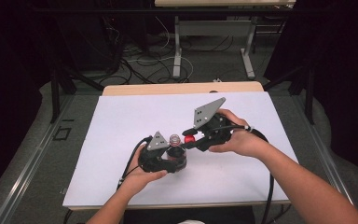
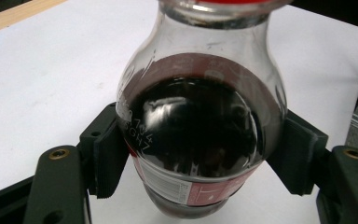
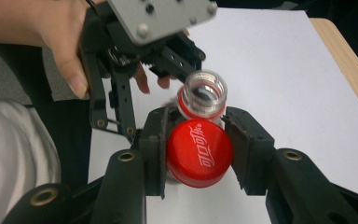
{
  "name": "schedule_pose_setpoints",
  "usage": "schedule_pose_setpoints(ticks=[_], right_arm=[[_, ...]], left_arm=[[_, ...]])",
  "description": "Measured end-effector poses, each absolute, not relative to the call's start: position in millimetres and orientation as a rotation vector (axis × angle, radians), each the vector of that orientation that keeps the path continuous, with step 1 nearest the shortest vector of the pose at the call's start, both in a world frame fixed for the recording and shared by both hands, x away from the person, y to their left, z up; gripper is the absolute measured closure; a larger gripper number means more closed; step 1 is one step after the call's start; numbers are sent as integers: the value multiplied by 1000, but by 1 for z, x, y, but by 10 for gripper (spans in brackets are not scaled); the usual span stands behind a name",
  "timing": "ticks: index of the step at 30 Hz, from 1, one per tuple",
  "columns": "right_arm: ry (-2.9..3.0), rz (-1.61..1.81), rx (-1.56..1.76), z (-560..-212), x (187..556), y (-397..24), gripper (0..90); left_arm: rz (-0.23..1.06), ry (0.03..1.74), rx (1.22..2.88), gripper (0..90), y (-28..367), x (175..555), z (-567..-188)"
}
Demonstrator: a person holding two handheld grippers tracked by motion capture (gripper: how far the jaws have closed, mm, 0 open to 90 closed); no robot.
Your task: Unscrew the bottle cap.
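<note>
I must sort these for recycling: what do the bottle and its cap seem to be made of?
Bottle: clear and glossy with sharp reflections and dark liquid visible through it, probably plastic, possibly glass. Cap: opaque red with a smooth, slightly shiny top and white print, likely plastic.

Around my two grippers the white table point(image 1: 121, 116) gives me room on every side. What crowds me is the middle: the bottle point(image 1: 175, 148) stands upright between the left gripper point(image 1: 170, 156) fingers, and the right gripper point(image 1: 189, 138) with the red cap point(image 3: 198, 151) sits just beside its open mouth point(image 3: 207, 92).
</note>
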State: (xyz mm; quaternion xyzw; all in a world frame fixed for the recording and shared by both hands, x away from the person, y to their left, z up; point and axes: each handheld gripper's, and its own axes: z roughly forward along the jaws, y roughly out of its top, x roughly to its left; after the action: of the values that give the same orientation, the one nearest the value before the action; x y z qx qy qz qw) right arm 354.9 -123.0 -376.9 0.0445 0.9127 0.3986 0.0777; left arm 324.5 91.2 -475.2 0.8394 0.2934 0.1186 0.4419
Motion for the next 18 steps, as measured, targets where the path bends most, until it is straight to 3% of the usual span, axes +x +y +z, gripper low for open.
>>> schedule_pose_setpoints(ticks=[18], right_arm=[[2748,1059,432,-421,359,-141,610]], left_arm=[[342,805,2040,300,107,337,-468]])
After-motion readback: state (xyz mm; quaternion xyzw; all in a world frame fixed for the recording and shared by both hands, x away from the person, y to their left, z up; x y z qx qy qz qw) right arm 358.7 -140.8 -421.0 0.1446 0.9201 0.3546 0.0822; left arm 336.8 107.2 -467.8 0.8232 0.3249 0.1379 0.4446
